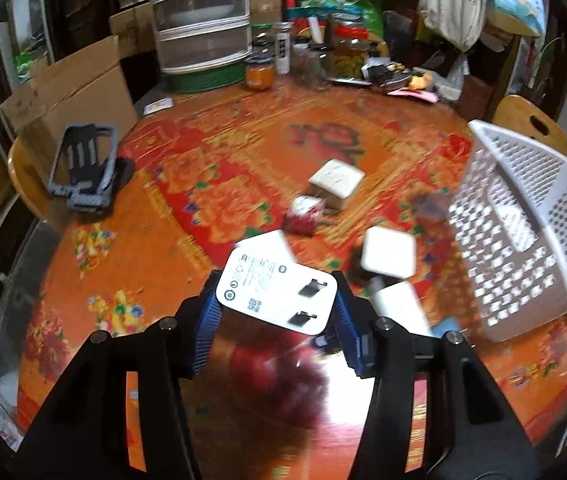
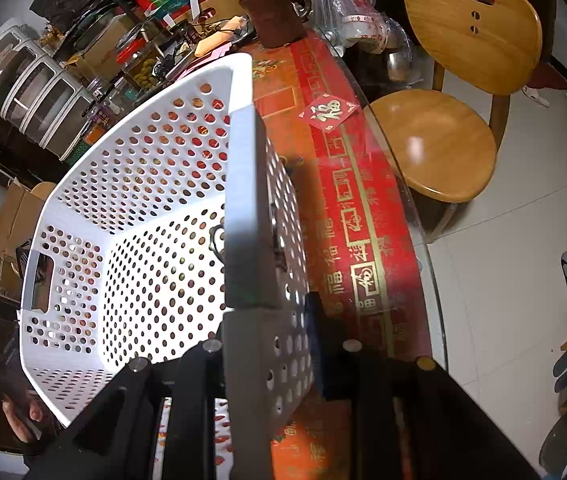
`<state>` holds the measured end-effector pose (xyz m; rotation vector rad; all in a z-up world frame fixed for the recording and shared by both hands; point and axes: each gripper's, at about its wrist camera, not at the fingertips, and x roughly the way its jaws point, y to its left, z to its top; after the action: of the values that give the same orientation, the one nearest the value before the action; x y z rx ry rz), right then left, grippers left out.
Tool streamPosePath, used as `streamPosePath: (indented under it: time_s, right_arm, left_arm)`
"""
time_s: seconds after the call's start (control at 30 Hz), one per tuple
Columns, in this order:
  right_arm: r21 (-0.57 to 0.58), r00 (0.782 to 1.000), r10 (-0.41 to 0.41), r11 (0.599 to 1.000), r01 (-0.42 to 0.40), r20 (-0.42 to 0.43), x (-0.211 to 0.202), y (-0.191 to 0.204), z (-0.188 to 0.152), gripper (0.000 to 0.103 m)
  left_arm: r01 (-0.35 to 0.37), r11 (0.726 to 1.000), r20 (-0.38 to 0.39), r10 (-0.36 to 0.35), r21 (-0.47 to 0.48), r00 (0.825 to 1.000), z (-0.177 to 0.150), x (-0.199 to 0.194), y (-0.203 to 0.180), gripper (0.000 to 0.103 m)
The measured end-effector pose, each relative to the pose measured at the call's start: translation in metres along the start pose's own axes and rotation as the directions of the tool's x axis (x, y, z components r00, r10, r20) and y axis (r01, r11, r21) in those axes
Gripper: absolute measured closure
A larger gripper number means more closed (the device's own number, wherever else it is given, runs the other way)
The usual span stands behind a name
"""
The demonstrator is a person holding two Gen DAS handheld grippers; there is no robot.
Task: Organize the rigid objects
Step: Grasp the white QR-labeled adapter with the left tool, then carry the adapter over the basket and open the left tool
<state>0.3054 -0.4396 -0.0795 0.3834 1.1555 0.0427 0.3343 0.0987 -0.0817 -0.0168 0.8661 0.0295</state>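
Note:
My left gripper (image 1: 277, 300) is shut on a white plug adapter (image 1: 275, 288), prong face toward the camera, held above the table. A white perforated basket (image 1: 523, 216) stands tilted at the right of the table. My right gripper (image 2: 267, 320) is shut on that basket's rim (image 2: 243, 200) and tips it; the inside of the basket (image 2: 143, 240) looks empty. Loose on the table lie a beige box (image 1: 335, 182), a small red-and-white box (image 1: 303, 216) and two white blocks (image 1: 389, 252), all blurred.
A grey-black plastic frame (image 1: 83, 168) lies at the table's left edge. Jars, a stacked clear container (image 1: 201, 20) and bags crowd the far side. A brown mug (image 2: 277, 14) stands at the far end. A wooden chair (image 2: 443, 140) is beside the table.

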Motion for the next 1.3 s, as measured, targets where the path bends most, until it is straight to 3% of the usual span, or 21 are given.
streamPosePath:
  time_s: [0.3,0.53,0.63,0.77,0.83,0.97,1.07,1.3]
  right_arm:
    - [-0.001,1.000,-0.010,1.000,0.010,0.006,0.000,0.001,0.001,0.083]
    - [0.000,1.000,-0.010,1.000,0.010,0.008,0.000,0.001,0.000,0.083]
    - [-0.001,1.000,-0.010,1.000,0.010,0.007,-0.001,0.001,0.001,0.083]
    - [-0.002,1.000,-0.013,1.000,0.013,0.006,-0.001,0.001,0.000,0.083]
    - [-0.002,1.000,-0.015,1.000,0.015,0.003,-0.001,0.002,0.000,0.083]
    - [-0.002,1.000,-0.018,1.000,0.018,0.002,-0.001,0.002,0.000,0.083]
    - [-0.001,1.000,-0.018,1.000,0.018,0.002,-0.001,0.002,0.000,0.083]
    - [0.002,1.000,-0.019,1.000,0.019,0.000,-0.001,0.002,-0.001,0.083]
  left_arm:
    - [0.035,0.997,0.063,-0.039,0.068,0.997,0.044,-0.043,-0.058,0.054]
    - [0.088,0.978,0.074,-0.104,0.192,0.992,0.086,-0.074,-0.136,0.054]
    - [0.117,0.958,0.029,-0.128,0.263,0.991,0.095,-0.068,-0.178,0.054]
    - [0.152,0.928,-0.089,-0.129,0.341,0.988,0.098,-0.041,-0.229,0.054]
    - [0.117,0.912,-0.078,-0.094,0.392,0.993,0.098,-0.038,-0.248,0.053]
    - [0.158,0.893,-0.138,-0.109,0.421,0.984,0.099,-0.019,-0.265,0.053]
    - [0.142,0.883,-0.164,-0.075,0.447,0.984,0.096,-0.002,-0.278,0.053]
    - [0.161,0.875,-0.304,-0.017,0.456,0.953,0.082,0.046,-0.297,0.053]
